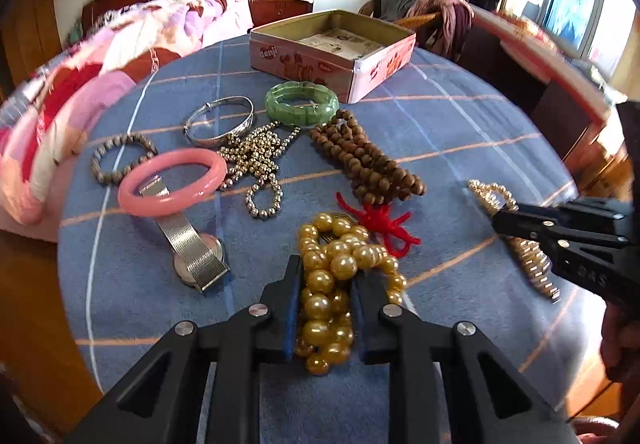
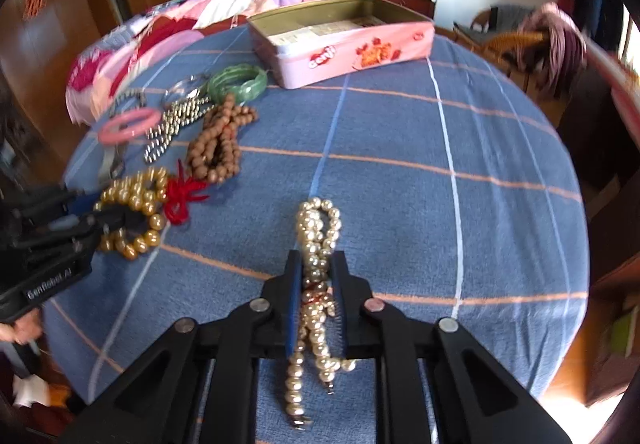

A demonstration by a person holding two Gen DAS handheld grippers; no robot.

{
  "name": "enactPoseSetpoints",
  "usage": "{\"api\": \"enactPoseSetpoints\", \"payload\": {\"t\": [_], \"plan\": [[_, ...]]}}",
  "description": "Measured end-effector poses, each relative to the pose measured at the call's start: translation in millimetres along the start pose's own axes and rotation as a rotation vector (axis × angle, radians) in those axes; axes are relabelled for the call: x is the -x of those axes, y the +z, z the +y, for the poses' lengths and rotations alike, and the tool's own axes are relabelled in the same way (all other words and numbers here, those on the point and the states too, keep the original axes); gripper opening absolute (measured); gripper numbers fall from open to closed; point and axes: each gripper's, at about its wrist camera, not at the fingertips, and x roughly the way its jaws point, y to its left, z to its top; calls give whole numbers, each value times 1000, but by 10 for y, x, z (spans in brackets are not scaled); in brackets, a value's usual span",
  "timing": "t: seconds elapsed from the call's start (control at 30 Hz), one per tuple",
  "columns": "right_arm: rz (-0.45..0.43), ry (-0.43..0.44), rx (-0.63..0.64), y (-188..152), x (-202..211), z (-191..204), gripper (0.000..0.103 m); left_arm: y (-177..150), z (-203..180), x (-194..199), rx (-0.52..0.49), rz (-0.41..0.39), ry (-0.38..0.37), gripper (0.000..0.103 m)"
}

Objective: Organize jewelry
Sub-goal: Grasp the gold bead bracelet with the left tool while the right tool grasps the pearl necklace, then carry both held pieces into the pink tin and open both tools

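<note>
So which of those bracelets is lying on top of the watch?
The smooth pink bangle: it rests across the mesh strap of the silver watch. The green stone bracelet and the plain silver bangle lie farther back, clear of it.

Four bangles (image 1: pixel 173 181), five bead strings (image 1: pixel 367 160), one watch (image 1: pixel 199 259), one tin (image 1: pixel 360 62)

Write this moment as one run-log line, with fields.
left gripper: shut on gold bead strand | right gripper: shut on pearl strand | pink tin: open, no jewelry inside
</note>
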Motion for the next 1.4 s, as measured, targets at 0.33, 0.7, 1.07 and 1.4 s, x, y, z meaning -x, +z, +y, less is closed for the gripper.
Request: {"api": "enactPoseSetpoints", "payload": {"t": [0.33, 0.7, 1.07, 1.4], "plan": [[-130, 207, -159, 295, 361, -180, 15, 295, 9, 662, -28, -235, -90, 21], [-261, 269, -213, 958, 375, -237, 15, 1019, -62, 504, -21, -354, -93, 21], [-399, 261, -281, 1878, -2, -456, 15, 1821, -8, -102, 53, -401, -49, 21], [-338, 179, -324, 1972, -706, -595, 15, 1989, -7, -875, 82, -276, -16, 21]]}}
